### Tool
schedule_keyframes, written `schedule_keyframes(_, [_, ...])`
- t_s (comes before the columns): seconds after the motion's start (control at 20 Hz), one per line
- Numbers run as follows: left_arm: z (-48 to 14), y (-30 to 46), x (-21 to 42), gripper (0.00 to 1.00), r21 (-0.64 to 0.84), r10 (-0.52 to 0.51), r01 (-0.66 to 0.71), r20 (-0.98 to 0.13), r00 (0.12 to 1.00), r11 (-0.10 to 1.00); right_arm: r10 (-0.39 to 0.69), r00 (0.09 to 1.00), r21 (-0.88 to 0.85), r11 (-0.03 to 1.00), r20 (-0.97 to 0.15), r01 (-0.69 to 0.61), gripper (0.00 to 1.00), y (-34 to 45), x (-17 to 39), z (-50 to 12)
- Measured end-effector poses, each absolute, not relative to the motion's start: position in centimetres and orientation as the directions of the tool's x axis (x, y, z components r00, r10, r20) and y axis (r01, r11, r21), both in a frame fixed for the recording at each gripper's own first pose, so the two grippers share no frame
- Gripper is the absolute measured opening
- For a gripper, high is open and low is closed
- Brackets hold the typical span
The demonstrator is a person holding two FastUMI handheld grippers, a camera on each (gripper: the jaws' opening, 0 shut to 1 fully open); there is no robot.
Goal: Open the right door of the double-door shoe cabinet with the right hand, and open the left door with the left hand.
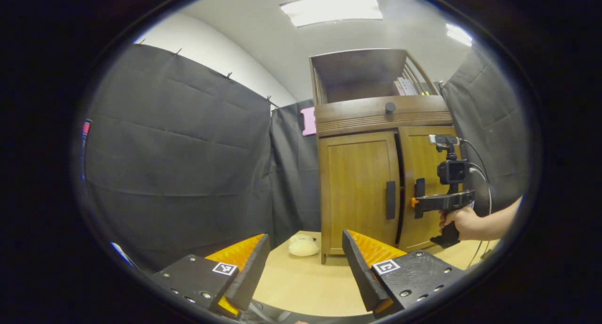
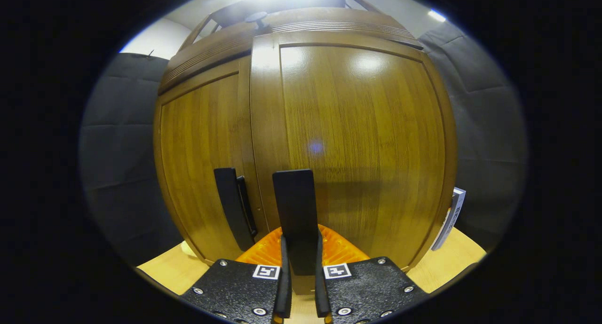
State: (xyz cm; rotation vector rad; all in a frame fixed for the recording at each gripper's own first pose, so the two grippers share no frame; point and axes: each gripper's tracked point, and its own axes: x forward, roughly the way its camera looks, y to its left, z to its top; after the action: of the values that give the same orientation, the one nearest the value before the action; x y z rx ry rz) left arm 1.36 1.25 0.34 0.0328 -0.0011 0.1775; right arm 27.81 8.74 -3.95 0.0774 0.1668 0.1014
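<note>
Shoe cabinet standing on the table. Right gripper, jaws closed on the right door handle (both fingers pressing its sides); right door slightly ajar. Left gripper well back from the cabinet, jaws wide apart and empty; left door closed

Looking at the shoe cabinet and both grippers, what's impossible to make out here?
- Cabinet interior: left door looks closed and right door barely ajar, hiding the contents in both views.
- Items on the top shelf: too small in the left gripper view.
- Pale object by the cabinet: too small to identify.
</note>
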Motion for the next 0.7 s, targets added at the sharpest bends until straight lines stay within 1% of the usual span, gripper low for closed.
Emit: schedule_keyframes(0.7, [0.8,0.6,1.9,0.94,0.047,0.084,-0.085,0.038,0.996,0.995,0.155,0.976,0.084,0.986,-0.152,-0.143,0.19,6.0,20.6,-3.4])
